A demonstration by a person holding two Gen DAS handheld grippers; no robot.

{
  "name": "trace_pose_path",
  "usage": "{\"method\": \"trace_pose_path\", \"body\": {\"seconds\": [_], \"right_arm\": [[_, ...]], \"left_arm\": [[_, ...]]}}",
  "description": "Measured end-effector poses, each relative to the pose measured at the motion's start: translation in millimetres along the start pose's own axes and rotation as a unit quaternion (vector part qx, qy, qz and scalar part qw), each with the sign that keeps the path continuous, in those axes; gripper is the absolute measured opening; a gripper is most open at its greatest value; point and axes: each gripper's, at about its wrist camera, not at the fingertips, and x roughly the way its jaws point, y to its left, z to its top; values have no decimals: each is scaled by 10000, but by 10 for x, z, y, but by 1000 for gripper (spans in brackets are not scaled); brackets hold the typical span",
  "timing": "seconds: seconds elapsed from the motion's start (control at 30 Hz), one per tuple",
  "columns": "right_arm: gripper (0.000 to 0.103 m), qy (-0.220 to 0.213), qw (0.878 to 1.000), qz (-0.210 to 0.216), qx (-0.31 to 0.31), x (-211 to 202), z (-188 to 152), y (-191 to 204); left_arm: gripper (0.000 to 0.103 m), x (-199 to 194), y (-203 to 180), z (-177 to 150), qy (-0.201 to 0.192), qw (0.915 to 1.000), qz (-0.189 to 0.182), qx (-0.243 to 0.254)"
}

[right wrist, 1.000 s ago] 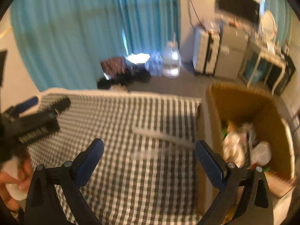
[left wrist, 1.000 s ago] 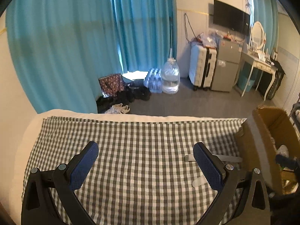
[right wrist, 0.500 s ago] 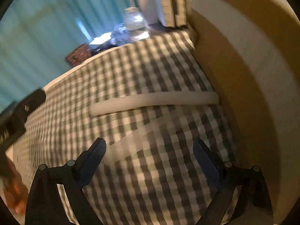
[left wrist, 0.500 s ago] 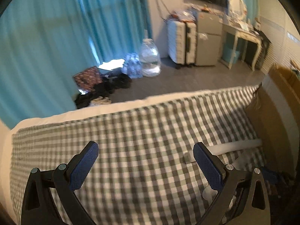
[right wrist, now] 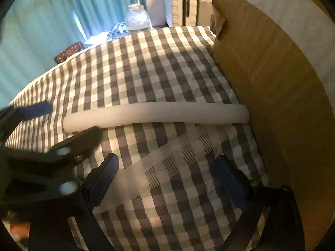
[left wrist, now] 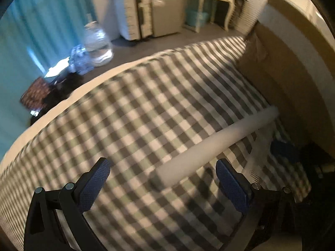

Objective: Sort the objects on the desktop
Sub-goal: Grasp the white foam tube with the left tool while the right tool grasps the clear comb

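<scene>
Right gripper gapes, jaws just narrowing, astride the clear ruler; left gripper spread over white tube.

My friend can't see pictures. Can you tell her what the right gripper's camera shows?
The open right gripper hovers over a clear ruler on a checked tablecloth. A long white tube lies behind it, reaching a cardboard box; the left gripper is beside the tube's other end.
</scene>
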Motion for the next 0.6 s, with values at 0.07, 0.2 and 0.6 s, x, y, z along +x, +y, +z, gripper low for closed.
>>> {"method": "trace_pose_path", "body": {"seconds": [0.07,0.2,0.6], "right_arm": [[86,-7,10000,4,-44,-20,-7,-12],[64,-28,10000,4,-85,-84,-37,-54],[10,-71,9987,334,-385,-194,0,82]], "left_arm": [[102,97,-66,43,47,9999,62,133],[71,73,-215,66,-102,9997,-46,237],[9,-395,-168,-171,-611,9940,125,-895]]}}
